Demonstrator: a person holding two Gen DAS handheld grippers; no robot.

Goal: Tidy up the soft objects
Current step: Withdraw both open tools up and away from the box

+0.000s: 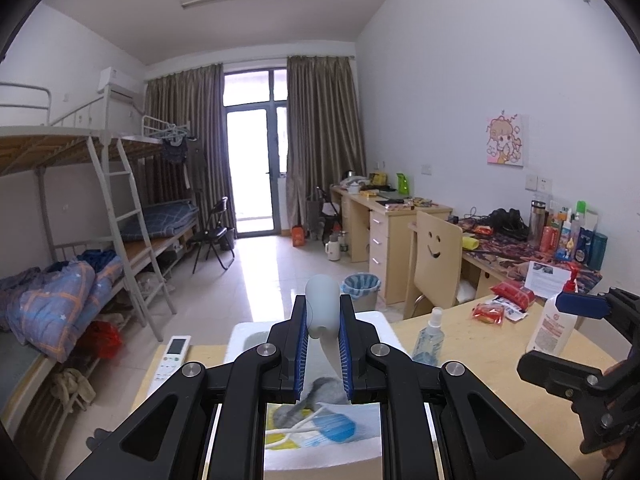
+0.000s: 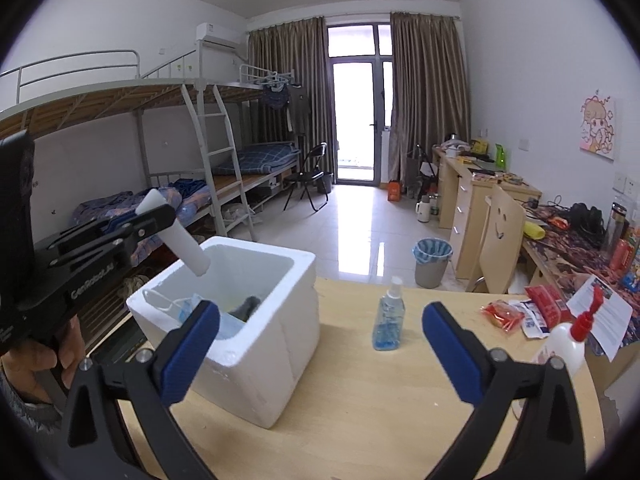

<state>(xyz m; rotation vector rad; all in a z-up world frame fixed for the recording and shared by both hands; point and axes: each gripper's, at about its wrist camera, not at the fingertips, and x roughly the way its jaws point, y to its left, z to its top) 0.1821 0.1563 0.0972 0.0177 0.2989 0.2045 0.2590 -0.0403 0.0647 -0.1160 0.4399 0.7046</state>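
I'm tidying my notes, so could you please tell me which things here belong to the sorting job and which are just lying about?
Job: white foam cylinder in left gripper; foam box; face mask; grey cloth.
Lying about: spray bottle; pump bottle; red snack packets; remote.

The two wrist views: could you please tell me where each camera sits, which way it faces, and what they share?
Left wrist: sits on the left gripper, facing the glass balcony door; its blue-padded fingers clamp a white foam cylinder above the open white foam box.
Right wrist: sits on the right gripper, open and empty, facing the same way over the wooden table; the left gripper and a hand show at left.
Shared: the box, cylinder, clear blue spray bottle, bunk beds, curtains.
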